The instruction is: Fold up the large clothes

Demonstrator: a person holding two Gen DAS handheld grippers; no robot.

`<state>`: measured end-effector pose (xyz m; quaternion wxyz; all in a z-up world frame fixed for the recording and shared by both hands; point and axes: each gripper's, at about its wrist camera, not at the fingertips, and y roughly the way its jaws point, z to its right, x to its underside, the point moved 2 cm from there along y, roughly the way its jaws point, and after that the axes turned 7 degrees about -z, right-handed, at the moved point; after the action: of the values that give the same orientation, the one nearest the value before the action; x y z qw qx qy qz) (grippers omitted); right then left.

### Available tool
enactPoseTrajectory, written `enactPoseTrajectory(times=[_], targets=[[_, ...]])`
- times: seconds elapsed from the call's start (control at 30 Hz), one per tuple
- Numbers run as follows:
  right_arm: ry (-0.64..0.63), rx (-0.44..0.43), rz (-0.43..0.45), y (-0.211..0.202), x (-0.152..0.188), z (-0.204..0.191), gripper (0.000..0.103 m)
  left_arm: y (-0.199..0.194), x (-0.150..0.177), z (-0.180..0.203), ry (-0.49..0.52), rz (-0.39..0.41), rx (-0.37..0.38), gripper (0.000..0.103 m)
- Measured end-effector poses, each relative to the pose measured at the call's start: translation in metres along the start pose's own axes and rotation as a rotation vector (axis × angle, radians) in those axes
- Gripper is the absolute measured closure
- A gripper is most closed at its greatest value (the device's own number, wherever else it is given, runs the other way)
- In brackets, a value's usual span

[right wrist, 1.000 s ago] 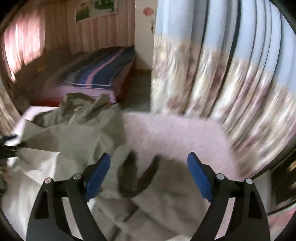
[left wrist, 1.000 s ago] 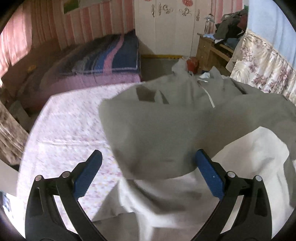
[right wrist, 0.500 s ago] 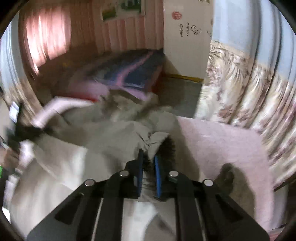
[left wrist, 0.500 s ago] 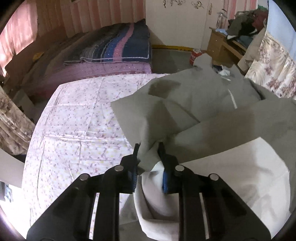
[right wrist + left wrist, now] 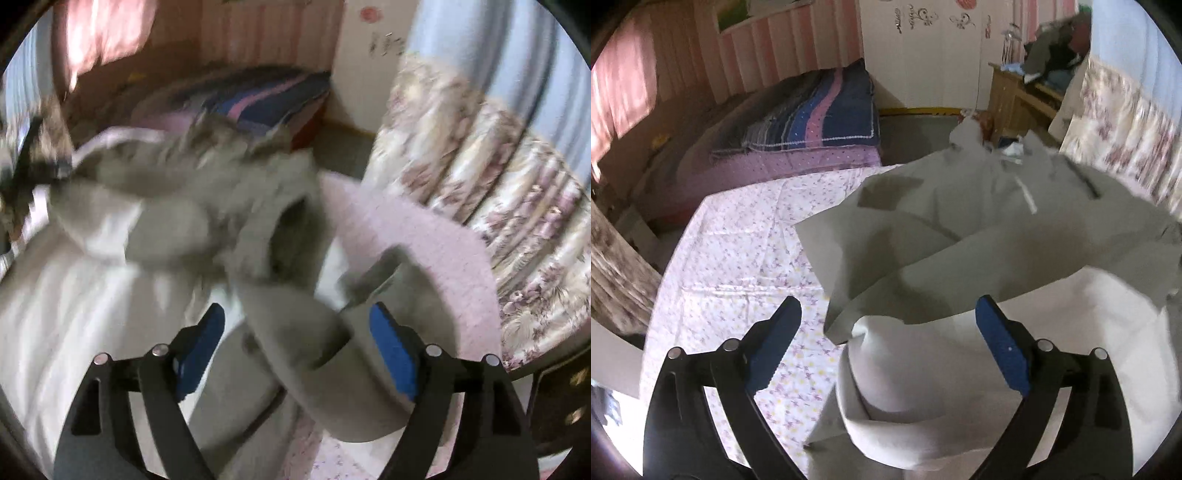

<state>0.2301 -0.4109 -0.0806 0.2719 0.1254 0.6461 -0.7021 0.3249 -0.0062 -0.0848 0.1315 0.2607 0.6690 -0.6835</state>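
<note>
A large grey garment (image 5: 964,225) with a pale lining lies crumpled on a bed with a pink floral sheet (image 5: 738,251). A pale rolled fold (image 5: 905,373) of it lies between the fingers of my left gripper (image 5: 886,339), which is open and holds nothing. In the right wrist view the same garment (image 5: 207,206) is blurred. A grey fold (image 5: 295,325) runs between the fingers of my right gripper (image 5: 295,343), which is open.
A second bed with a striped blue and pink blanket (image 5: 820,122) stands beyond the floor gap. A wooden dresser piled with clothes (image 5: 1034,85) is at the far right. A floral curtain (image 5: 480,184) hangs close on the right of the bed.
Both grippers were shut on folds of the garment half a second ago; both have now opened and let the cloth go. The cloth has dropped between the fingers.
</note>
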Motion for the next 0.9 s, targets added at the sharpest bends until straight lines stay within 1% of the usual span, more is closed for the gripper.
enactPoseTrajectory(times=[0.03,0.07,0.1,0.13,0.17,0.2,0.23,0.27,0.3,0.33,0.37,0.4,0.43,0.47,0.5,0.53,0.57,0.6,0.63,0.67,0.7,0.73,0.77,0.8,0.83,0.9], targets=[[-0.029,0.033,-0.015,0.015,0.001,-0.006,0.022,-0.002,-0.001,-0.002,-0.021,0.000,0.016,0.008],[-0.042,0.054,-0.018,0.023,-0.001,-0.009,0.025,-0.004,-0.001,-0.003,-0.033,-0.001,0.027,0.008],[-0.061,0.110,-0.025,0.037,-0.003,-0.009,0.032,-0.006,-0.001,-0.002,-0.041,-0.003,0.036,0.008],[-0.063,0.114,-0.029,0.042,-0.004,-0.006,0.056,-0.008,-0.001,0.000,-0.041,-0.004,0.039,0.008],[-0.045,0.084,-0.033,0.047,-0.007,0.000,0.079,-0.011,-0.001,0.001,-0.033,-0.002,0.030,0.008],[0.036,0.076,-0.005,0.045,-0.013,0.018,0.082,-0.016,0.000,0.005,-0.014,0.009,0.006,0.008],[0.108,0.079,0.041,0.038,-0.015,0.036,0.088,-0.019,0.001,0.006,0.002,0.017,-0.009,0.008],[0.189,0.082,0.086,0.029,-0.016,0.057,0.091,-0.022,0.001,0.009,0.021,0.027,-0.028,0.008],[0.301,0.072,0.134,0.019,-0.015,0.087,0.091,-0.025,0.000,0.011,0.037,0.035,-0.046,0.008],[0.381,0.063,0.151,0.016,-0.012,0.108,0.092,-0.028,0.001,0.014,0.054,0.044,-0.070,0.006],[0.475,0.057,0.164,0.013,-0.006,0.137,0.092,-0.029,0.000,0.016,0.060,0.047,-0.078,0.004],[0.521,0.059,0.159,0.015,-0.001,0.153,0.092,-0.029,0.000,0.015,0.064,0.049,-0.081,0.004],[0.582,0.053,0.136,0.021,0.006,0.175,0.092,-0.028,0.000,0.014,0.063,0.046,-0.076,0.003],[0.628,0.025,0.111,0.029,0.012,0.191,0.091,-0.026,0.000,0.013,0.061,0.040,-0.069,0.003],[0.700,-0.002,0.070,0.044,0.022,0.211,0.091,-0.022,0.000,0.012,0.057,0.028,-0.062,0.003],[0.723,0.046,0.041,0.051,0.026,0.219,0.093,-0.018,0.001,0.011,0.055,0.020,-0.059,0.003],[0.724,0.141,0.001,0.061,0.029,0.229,0.094,-0.015,0.001,0.009,0.054,0.013,-0.055,0.003],[0.727,0.227,-0.057,0.072,0.034,0.239,0.094,-0.012,0.002,0.008,0.053,0.005,-0.049,0.003],[0.750,0.208,-0.080,0.078,0.039,0.246,0.092,-0.009,0.003,0.008,0.052,-0.004,-0.044,0.003],[0.774,0.149,-0.056,0.074,0.042,0.247,0.091,-0.007,0.003,0.008,0.055,-0.009,-0.041,0.003],[0.765,0.134,-0.014,0.062,0.039,0.243,0.090,-0.006,0.003,0.008,0.061,-0.011,-0.040,0.003],[0.722,0.154,0.020,0.050,0.033,0.234,0.087,-0.006,0.003,0.009,0.071,-0.006,-0.042,0.003],[0.659,0.166,0.060,0.034,0.020,0.220,0.070,-0.006,0.003,0.008,0.077,-0.003,-0.044,0.003],[0.605,0.149,0.092,0.021,0.007,0.204,0.056,-0.005,0.003,0.008,0.080,-0.002,-0.046,0.003],[0.560,0.132,0.106,0.013,-0.006,0.189,0.035,-0.003,0.001,0.007,0.078,-0.005,-0.047,0.003],[0.438,0.088,0.107,0.009,-0.039,0.150,0.034,-0.001,-0.002,0.005,0.062,-0.009,-0.041,0.003]])
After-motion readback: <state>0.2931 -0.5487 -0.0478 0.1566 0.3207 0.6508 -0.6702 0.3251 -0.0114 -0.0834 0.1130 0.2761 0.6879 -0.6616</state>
